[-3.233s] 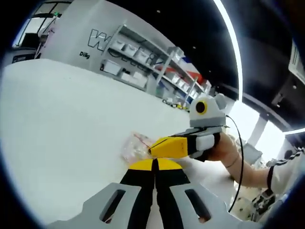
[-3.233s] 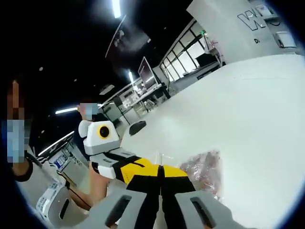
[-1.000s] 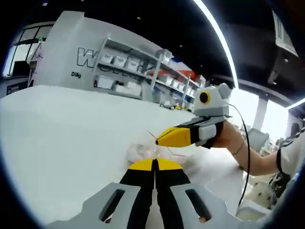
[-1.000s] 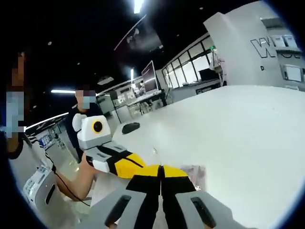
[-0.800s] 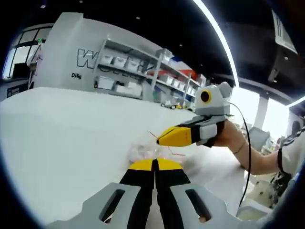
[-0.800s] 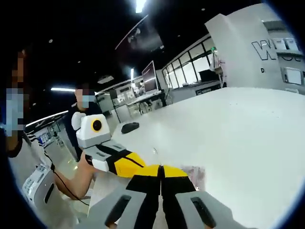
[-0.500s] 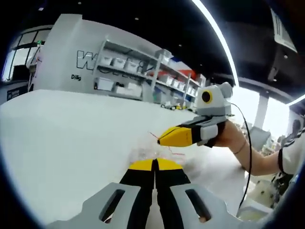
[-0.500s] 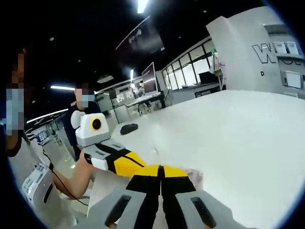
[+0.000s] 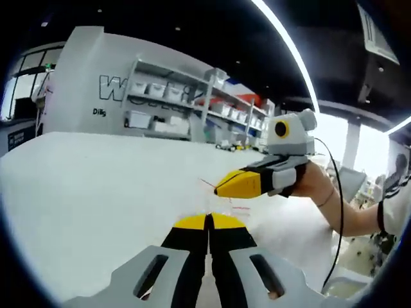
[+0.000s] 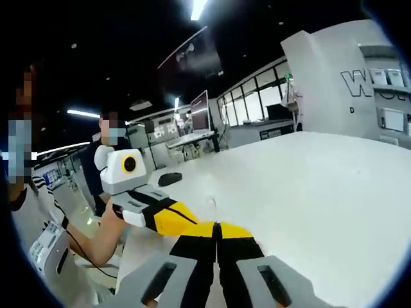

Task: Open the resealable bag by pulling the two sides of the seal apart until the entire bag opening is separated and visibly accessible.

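Observation:
The resealable bag [image 9: 226,203] is clear film with thin red seal lines, stretched between the two grippers in the left gripper view. My left gripper [image 9: 207,219] is shut on its near side, and its jaws hide most of the bag. My right gripper [image 9: 219,190] reaches in from the right, held by a hand [image 9: 316,186], and pinches the bag's far side. In the right gripper view, my right gripper [image 10: 217,226] is shut with a sliver of the bag [image 10: 210,205] rising just past its tips. My left gripper [image 10: 187,222] meets it from the left.
A wide white table [image 9: 90,173] spreads below both grippers. A dark computer mouse [image 10: 169,178] lies on the table [image 10: 321,186] near its far edge. Shelves with bins [image 9: 173,109] stand behind, and a person [image 10: 110,144] stands beyond the table.
Both views have tilted upward. The bag's crumpled body, seen past the jaw tips earlier, has slid out of sight behind the jaws. The right gripper's tip sits slightly farther from mine.

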Demonstrator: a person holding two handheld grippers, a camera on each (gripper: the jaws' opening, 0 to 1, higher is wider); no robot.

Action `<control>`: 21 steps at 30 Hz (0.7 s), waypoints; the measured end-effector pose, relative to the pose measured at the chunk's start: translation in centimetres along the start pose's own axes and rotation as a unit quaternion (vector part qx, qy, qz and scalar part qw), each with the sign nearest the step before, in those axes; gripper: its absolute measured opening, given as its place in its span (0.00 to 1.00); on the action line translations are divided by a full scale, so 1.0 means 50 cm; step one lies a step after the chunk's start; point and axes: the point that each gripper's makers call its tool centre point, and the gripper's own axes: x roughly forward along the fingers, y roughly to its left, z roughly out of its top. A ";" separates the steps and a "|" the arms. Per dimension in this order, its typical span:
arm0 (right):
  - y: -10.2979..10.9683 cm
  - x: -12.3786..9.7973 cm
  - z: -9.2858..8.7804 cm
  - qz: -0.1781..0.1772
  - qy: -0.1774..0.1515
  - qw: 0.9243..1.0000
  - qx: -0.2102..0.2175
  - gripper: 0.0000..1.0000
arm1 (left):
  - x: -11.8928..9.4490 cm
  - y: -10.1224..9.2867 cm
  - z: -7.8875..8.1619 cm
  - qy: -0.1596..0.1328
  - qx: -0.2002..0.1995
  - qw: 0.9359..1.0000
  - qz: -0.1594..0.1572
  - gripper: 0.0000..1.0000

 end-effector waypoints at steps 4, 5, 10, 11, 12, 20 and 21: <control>-0.005 -0.007 0.008 -0.006 -0.002 1.000 -0.006 0.00 | 0.006 0.000 0.007 -0.001 0.014 1.000 0.002 0.00; -0.006 -0.008 0.009 -0.008 -0.001 1.000 -0.008 0.00 | 0.006 0.001 0.009 -0.002 0.018 1.000 0.003 0.00; -0.012 -0.017 0.017 -0.018 0.006 1.000 -0.024 0.00 | 0.008 0.003 0.022 0.000 0.041 0.999 0.014 0.00; -0.012 -0.019 0.019 -0.020 0.007 0.999 -0.027 0.00 | 0.008 0.003 0.026 0.001 0.045 0.999 0.016 0.00; -0.013 -0.021 0.023 -0.023 0.008 0.999 -0.032 0.00 | 0.008 0.002 0.031 0.001 0.050 0.999 0.016 0.00; -0.016 -0.037 0.047 -0.037 0.011 0.998 -0.054 0.00 | 0.014 -0.002 0.067 -0.001 0.077 0.997 0.020 0.00; -0.019 -0.039 0.048 -0.038 0.011 0.998 -0.053 0.00 | 0.014 -0.001 0.069 0.001 0.079 0.997 0.022 0.00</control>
